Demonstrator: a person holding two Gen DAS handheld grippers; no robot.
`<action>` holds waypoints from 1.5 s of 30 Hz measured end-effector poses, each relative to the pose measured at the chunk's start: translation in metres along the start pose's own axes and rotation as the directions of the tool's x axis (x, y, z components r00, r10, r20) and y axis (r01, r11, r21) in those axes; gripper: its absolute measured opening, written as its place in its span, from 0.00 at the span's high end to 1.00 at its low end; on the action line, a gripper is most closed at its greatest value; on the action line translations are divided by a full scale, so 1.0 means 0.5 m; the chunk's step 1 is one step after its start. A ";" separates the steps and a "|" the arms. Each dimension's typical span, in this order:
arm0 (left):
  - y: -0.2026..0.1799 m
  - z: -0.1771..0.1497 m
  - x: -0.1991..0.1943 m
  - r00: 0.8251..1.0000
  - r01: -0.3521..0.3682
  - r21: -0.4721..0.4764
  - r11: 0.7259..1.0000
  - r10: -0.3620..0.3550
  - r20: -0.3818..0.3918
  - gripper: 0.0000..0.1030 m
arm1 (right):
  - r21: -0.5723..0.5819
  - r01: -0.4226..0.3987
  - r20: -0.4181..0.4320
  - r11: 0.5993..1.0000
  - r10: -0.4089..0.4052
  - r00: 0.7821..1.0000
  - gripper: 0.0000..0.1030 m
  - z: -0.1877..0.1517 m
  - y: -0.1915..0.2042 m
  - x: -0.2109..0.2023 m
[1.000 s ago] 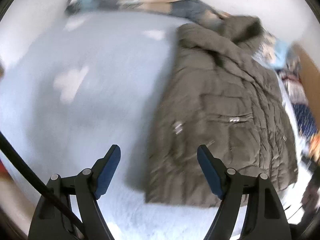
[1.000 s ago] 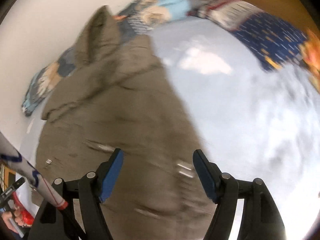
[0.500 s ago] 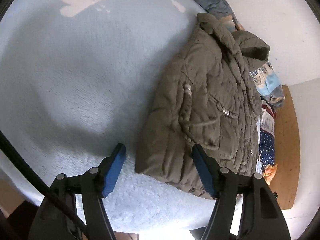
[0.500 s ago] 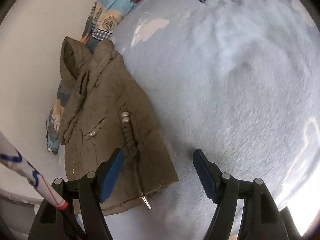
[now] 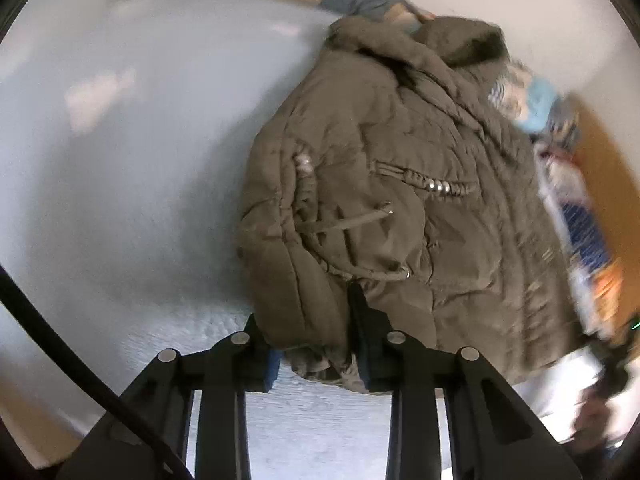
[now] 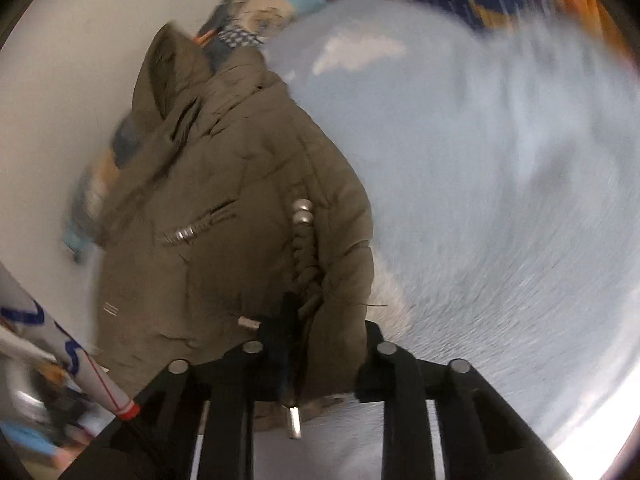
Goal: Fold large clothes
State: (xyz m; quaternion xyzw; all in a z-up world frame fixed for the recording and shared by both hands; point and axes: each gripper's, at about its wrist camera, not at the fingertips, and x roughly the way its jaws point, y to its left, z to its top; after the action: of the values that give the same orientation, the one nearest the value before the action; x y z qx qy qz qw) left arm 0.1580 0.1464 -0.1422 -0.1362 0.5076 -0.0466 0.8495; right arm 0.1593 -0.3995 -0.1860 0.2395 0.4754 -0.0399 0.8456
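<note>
An olive padded hooded jacket (image 5: 400,200) lies folded lengthwise on a pale blue fleece blanket (image 5: 140,160), hood toward the far wall. My left gripper (image 5: 314,344) is shut on the jacket's bottom hem at its left corner. In the right wrist view the jacket (image 6: 224,208) fills the left half. My right gripper (image 6: 324,356) is shut on the hem's right corner, with a drawstring toggle (image 6: 294,426) hanging below. Both fingers' pads are buried in fabric.
The blanket (image 6: 500,200) spreads wide to the right in the right wrist view. Patterned bedding (image 5: 576,208) lies along the far and right edges by a wooden board (image 5: 612,168). A white wall (image 6: 60,80) stands behind the hood.
Both grippers moved in onto the jacket's bottom hem and closed on it; half a second ago both were open just short of the hem.
</note>
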 end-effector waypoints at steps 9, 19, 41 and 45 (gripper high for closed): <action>-0.074 -0.037 -0.077 0.973 -0.174 0.219 0.960 0.133 0.189 0.82 | -0.353 0.388 0.301 0.851 -0.289 0.909 0.86 -0.074 0.140 -0.097; -0.089 -0.061 -0.127 0.970 -0.138 0.250 0.958 0.079 0.231 0.84 | -0.387 0.432 0.422 0.814 -0.260 0.868 0.92 -0.136 0.169 -0.186; 0.076 -0.008 0.013 0.992 0.117 -0.254 0.960 -0.124 -0.012 0.38 | 0.344 -0.218 0.037 0.913 0.219 0.975 0.48 -0.062 -0.084 -0.039; 0.025 0.012 0.007 0.999 0.040 -0.085 0.996 -0.039 0.019 0.77 | 0.213 -0.128 -0.017 0.969 0.135 0.991 0.80 -0.037 -0.034 0.005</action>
State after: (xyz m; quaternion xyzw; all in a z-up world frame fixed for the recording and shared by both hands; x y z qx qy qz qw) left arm 0.1644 0.1585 -0.1458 -0.1827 0.4991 -0.0404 0.8461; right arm 0.1414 -0.4058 -0.2021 0.3598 0.4648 -0.0304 0.8084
